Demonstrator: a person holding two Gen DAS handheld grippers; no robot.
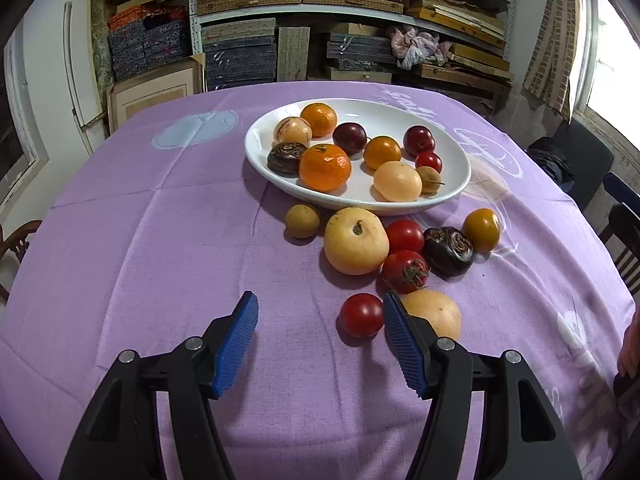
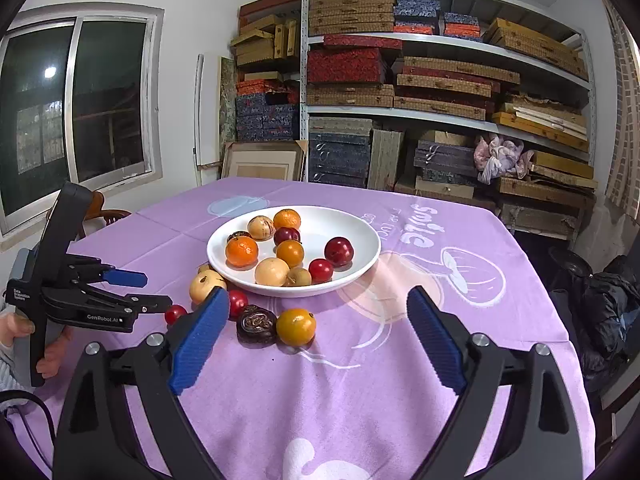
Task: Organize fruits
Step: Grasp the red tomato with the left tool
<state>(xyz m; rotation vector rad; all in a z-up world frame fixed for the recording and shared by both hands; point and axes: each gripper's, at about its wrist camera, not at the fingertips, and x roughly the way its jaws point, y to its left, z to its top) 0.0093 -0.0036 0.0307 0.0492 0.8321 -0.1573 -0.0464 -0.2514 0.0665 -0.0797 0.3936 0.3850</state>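
Both tongs stand released, nothing between the pads. Just beyond the left gripper [image 1: 320,316] lies a red tomato [image 1: 361,315]; ahead of the right gripper [image 2: 318,312] an orange fruit [image 2: 296,327], farther off the white plate [image 2: 360,260] of fruit

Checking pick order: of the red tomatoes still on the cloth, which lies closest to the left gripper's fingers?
The small stemless tomato, just inside the left gripper's right-hand finger; the other two lie farther off, beside the pale apple.

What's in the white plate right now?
The white plate holds ten fruits, among them two mandarins, two dark plums and a small red tomato. Anything tucked behind them isn't visible.
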